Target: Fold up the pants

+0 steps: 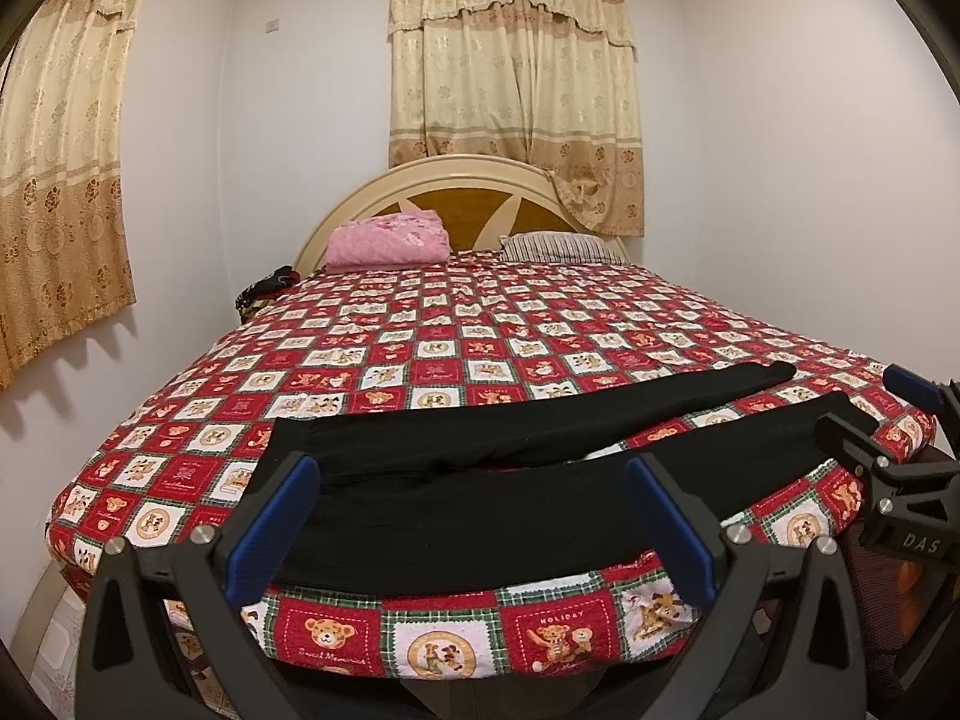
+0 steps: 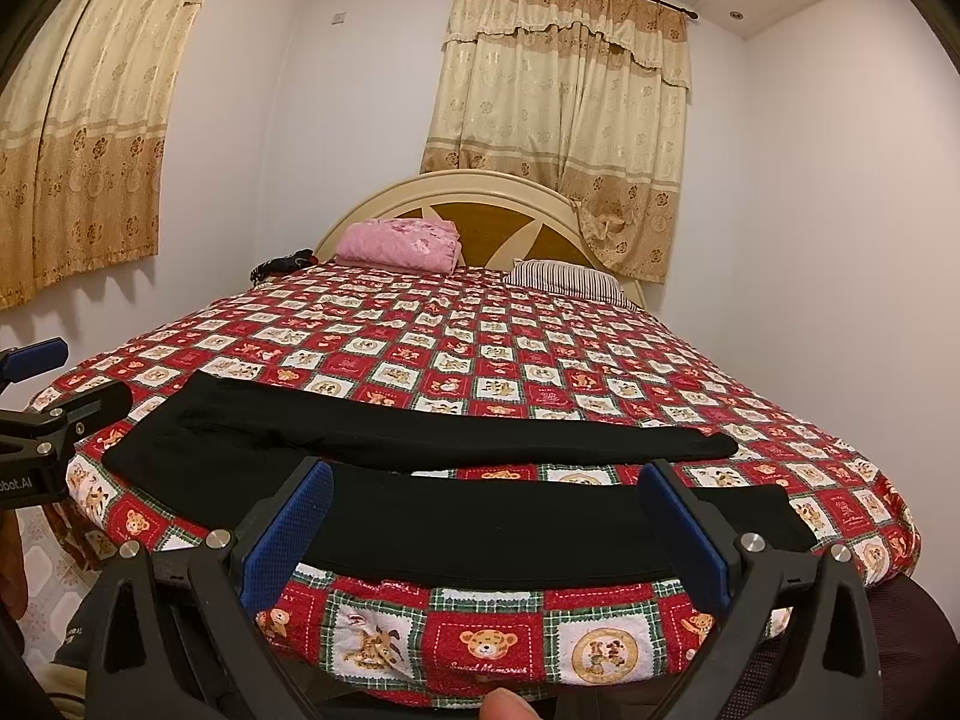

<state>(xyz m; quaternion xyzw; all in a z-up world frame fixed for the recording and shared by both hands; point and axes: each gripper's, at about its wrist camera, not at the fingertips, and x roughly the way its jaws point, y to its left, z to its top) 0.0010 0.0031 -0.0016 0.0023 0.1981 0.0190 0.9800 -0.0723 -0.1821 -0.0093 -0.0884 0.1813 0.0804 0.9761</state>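
Black pants (image 1: 456, 504) lie flat across the near end of the bed, waist to the left, both legs stretching right and slightly apart. They also show in the right wrist view (image 2: 480, 516). My left gripper (image 1: 471, 471) is open and empty, hovering at the bed's near edge over the waist and thigh part. My right gripper (image 2: 489, 483) is open and empty, at the near edge over the nearer leg. The right gripper shows at the right of the left wrist view (image 1: 870, 402), and the left gripper at the left of the right wrist view (image 2: 72, 372).
The bed has a red teddy-bear patchwork cover (image 1: 480, 324). A pink folded blanket (image 1: 390, 239) and a striped pillow (image 1: 558, 247) lie by the headboard (image 1: 456, 189). Curtains hang behind (image 1: 516, 60) and at left. A fingertip (image 2: 504, 705) shows at the bottom edge.
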